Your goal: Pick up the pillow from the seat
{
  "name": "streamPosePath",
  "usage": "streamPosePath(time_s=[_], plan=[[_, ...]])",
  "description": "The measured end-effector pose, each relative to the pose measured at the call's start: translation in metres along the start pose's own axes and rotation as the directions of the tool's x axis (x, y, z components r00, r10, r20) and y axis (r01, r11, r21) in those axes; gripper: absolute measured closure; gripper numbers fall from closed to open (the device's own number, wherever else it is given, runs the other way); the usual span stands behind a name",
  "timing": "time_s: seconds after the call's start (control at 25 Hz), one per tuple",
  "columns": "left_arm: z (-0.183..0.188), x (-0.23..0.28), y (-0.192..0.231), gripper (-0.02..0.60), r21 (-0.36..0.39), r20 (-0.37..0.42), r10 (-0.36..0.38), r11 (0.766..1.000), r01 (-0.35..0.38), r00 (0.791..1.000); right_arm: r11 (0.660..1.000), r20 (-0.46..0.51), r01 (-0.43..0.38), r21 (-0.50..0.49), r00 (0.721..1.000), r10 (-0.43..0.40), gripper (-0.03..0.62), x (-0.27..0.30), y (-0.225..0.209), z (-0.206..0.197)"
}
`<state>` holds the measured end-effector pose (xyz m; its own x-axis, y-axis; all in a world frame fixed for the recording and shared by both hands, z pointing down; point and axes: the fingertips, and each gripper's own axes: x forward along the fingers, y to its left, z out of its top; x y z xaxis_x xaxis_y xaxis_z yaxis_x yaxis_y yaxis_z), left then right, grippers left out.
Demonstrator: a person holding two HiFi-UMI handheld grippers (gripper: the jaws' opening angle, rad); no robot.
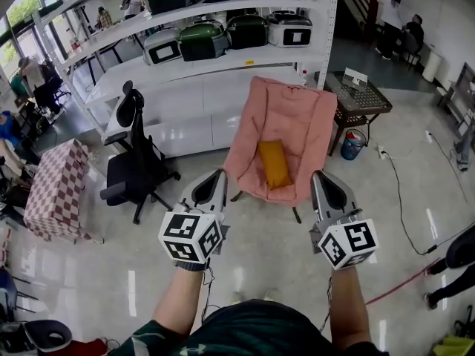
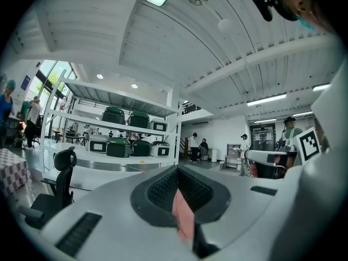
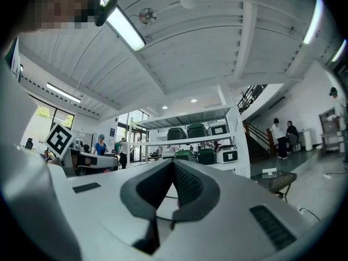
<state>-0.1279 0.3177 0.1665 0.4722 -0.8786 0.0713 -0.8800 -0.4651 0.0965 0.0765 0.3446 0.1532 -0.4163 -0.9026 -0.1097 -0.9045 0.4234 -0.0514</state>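
An orange-yellow pillow [image 1: 274, 163] lies on the seat of a pink cushioned chair [image 1: 286, 102] in the middle of the head view. My left gripper [image 1: 220, 176] is held low at the chair's front left, apart from it, its jaws together and empty. At the chair's front right, my right gripper [image 1: 318, 176] is also shut with nothing in it. Both point toward the chair. In the left gripper view a sliver of the pink chair [image 2: 184, 216] shows behind the closed jaws. The pillow does not show in either gripper view.
A black office chair [image 1: 137, 162] stands left of the pink chair, with a checkered-cloth table [image 1: 56, 191] further left. White shelves [image 1: 223, 69] with green and black cases are behind. A wicker side table [image 1: 360, 99], a blue bucket [image 1: 352, 144] and floor cables [image 1: 401, 199] are on the right.
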Motion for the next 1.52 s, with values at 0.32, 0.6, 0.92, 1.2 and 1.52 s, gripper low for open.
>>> streamPosePath(time_s=[0.32,0.6,0.92,1.2,1.52], plan=[[0.000,0.004,-0.009,0.577,0.016,0.003,0.023,1.000,-0.023,1.000,1.000,0.010,-0.010,0.011,1.000,0.010,0.591,-0.008,-0.017,-0.004],[0.000,0.015,-0.024,0.577,0.020,0.006,0.028,0.999,-0.028,1.000,1.000,0.020,-0.016,0.020,1.000,0.016,0.591,-0.013,-0.045,-0.001],[-0.002,0.026,-0.032,0.577,0.024,-0.003,0.053,0.998,-0.053,0.999,0.999,0.011,-0.035,0.035,0.999,0.035,0.591,-0.013,-0.063,-0.004],[-0.005,0.047,-0.033,0.577,0.031,-0.010,0.043,0.999,-0.042,0.999,0.998,-0.003,-0.027,0.052,1.000,0.027,0.591,-0.006,-0.079,-0.013],[-0.014,0.084,-0.006,0.577,0.022,-0.010,0.023,1.000,-0.022,1.000,0.999,-0.036,-0.016,0.040,0.999,0.017,0.591,0.032,-0.087,-0.030]])
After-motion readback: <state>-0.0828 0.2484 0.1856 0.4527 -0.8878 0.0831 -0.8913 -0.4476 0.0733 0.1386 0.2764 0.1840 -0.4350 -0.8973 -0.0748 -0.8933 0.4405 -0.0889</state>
